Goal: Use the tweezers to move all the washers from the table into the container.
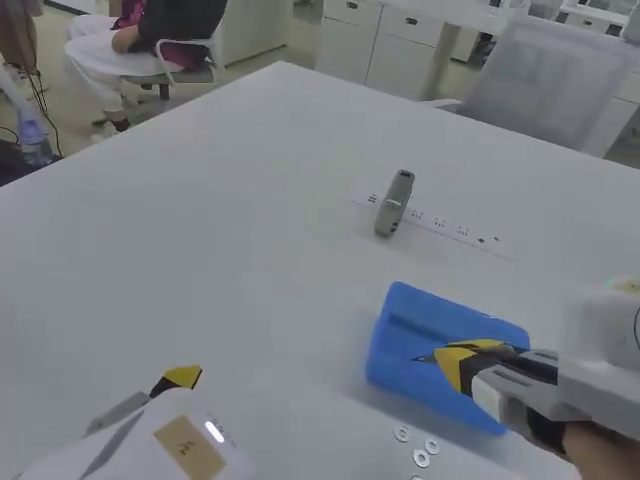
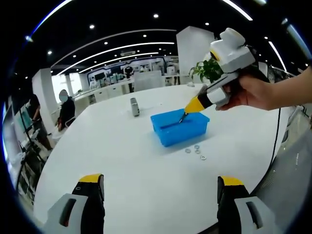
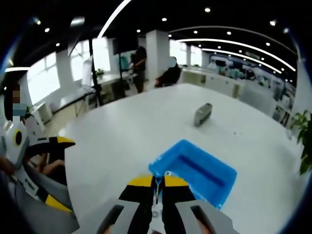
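Leftmost, the left gripper [image 2: 160, 187] is held low over the white table [image 1: 250, 180], its two yellow-tipped jaws spread wide apart with nothing between them. Further in, a small grey block [image 1: 393, 203] with rounded ends is seen lying on the tabletop, well apart from the work. Nearer the front edge the washers [image 2: 197, 151] are found. Four can be counted in the left gripper view: thin, flat metal rings with a dull shine, lying loose on the table just beside the container [image 1: 395, 330]. The container is a shallow rectangular tub of smooth blue plastic with rounded corners. To the right, the right gripper [image 3: 159, 183] is carried above that tub by a hand. Its jaws are pressed together on the tweezers [image 2: 182, 117], whose slim dark tips are pointed down into the tub. Whether a washer is pinched in those tips cannot be told, as they are too small to read.

The washers are judged to be very light, stiff and slippery on the glossy tabletop, so they are likely to skate away or be flicked if pressed from above. Each is probably best taken across its rim, with one tip through the hole and one outside, and squeezed only lightly.
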